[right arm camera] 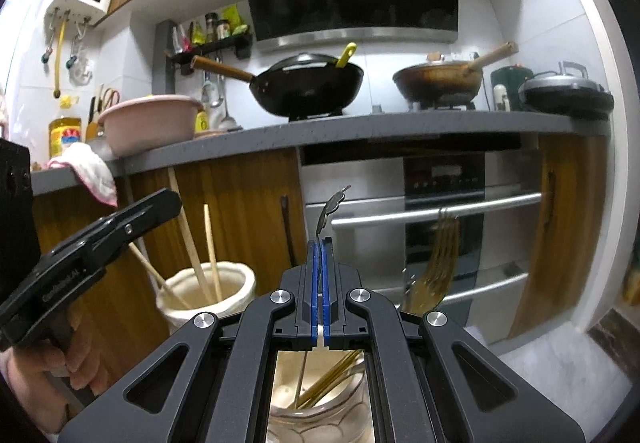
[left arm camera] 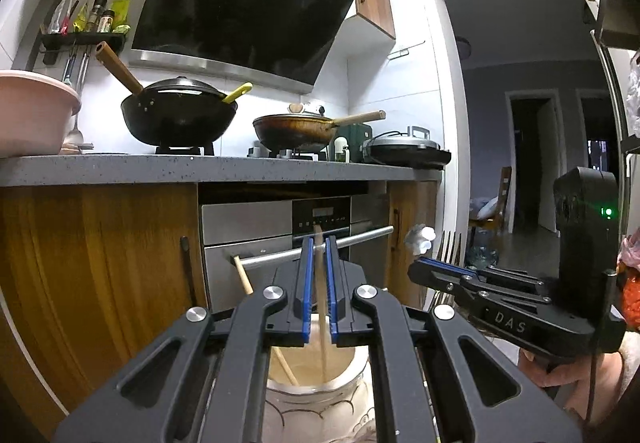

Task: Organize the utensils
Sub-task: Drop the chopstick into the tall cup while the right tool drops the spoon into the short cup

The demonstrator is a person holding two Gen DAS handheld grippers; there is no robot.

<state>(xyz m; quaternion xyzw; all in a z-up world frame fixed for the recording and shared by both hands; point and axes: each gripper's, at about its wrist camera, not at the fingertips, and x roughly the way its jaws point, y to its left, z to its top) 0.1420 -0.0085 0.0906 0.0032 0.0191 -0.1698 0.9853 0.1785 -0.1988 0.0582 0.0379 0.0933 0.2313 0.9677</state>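
My left claw [left arm camera: 319, 243] is pinching a wooden chopstick [left arm camera: 322, 323], which runs down between the blue pads into the cream ceramic holder [left arm camera: 316, 383] right below it, where another chopstick [left arm camera: 244, 277] already leans. My right claw [right arm camera: 321, 243] is pressed together on a thin metal utensil [right arm camera: 330, 209] whose curved end sticks up past the fingertips; its lower part drops toward a glass jar [right arm camera: 320, 415] holding gold forks [right arm camera: 436, 263]. Both containers sit below the desk [right arm camera: 360, 131] edge, before the oven.
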